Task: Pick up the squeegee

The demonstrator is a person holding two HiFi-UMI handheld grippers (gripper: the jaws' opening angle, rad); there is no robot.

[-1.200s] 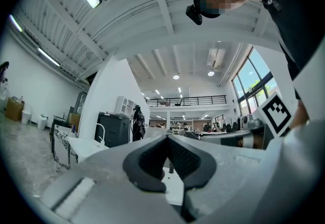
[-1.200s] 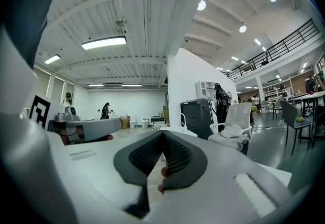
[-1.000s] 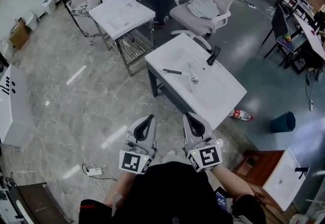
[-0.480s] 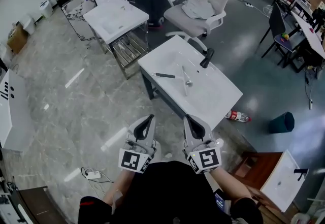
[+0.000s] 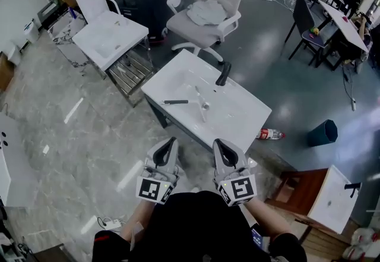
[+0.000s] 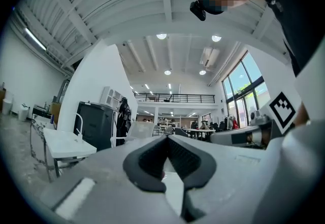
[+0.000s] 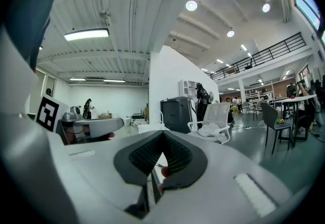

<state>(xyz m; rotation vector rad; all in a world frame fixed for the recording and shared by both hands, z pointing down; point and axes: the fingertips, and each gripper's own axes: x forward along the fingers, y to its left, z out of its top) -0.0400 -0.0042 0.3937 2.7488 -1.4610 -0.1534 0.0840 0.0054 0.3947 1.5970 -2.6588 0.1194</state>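
The squeegee (image 5: 176, 102), with a black handle and a pale blade, lies in the white sink top (image 5: 237, 121) in the middle of the head view. A black faucet (image 5: 222, 73) stands at the top's far edge. My left gripper (image 5: 168, 147) and right gripper (image 5: 221, 147) are held side by side low in the frame, short of the sink top's near edge and pointing level toward it. Both are shut and hold nothing. In the left gripper view the left gripper (image 6: 166, 141) shows its pads together. The right gripper (image 7: 161, 134) looks the same in the right gripper view.
A white office chair (image 5: 208, 5) stands behind the sink top. A second white basin on a metal stand (image 5: 107, 38) is at the far left. A bottle (image 5: 270, 133) and a blue bin (image 5: 322, 133) are on the floor to the right. Another basin on a wooden stand (image 5: 329, 198) sits at lower right.
The sink top with the squeegee has come closer to both grippers and sits lower left in the head view. Both grippers stay shut and side by side.
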